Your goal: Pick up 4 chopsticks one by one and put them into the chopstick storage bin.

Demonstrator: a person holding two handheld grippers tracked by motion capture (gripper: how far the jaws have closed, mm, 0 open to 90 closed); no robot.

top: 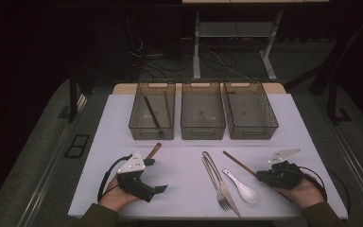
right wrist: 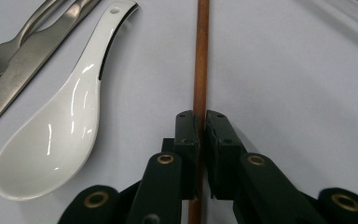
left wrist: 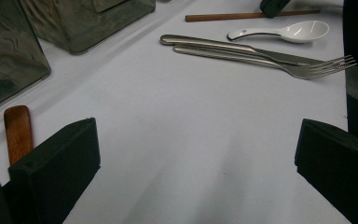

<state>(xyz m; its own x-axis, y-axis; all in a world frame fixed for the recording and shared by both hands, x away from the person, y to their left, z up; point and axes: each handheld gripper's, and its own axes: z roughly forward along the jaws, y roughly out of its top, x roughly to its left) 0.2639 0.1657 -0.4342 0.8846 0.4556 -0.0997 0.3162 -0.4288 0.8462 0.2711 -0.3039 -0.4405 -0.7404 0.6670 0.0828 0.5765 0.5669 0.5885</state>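
**Right hand-held gripper clamped on a brown chopstick**

Right hand-held gripper (right wrist: pixel 200 122): black, two-jawed, low over the white table (top: pixel 179 189) at the near right. Its jaws stand together on a slim brown wooden chopstick (right wrist: pixel 200 56), which runs straight out between the pads and lies flat on the table. No earlier picture is on hand, so only the clamped state is listed.

Left hand-held gripper (left wrist: pixel 196 154): near left of the table, jaws wide apart, bare table surface between them. A flat brown wooden stick (left wrist: pixel 17 133) lies just beside its left jaw.

White ceramic soup spoon (right wrist: pixel 60 135): bowl up, just beside the chopstick, not touching it.

Steel knife (top: pixel 220 182) and steel fork (top: pixel 216 182): side by side at the table's middle, touching along their handles, near the spoon.

Three clear smoky plastic bins (top: pixel 203 133): in a row at the far edge. The left bin (top: pixel 137 130) holds two dark sticks leaning inside.
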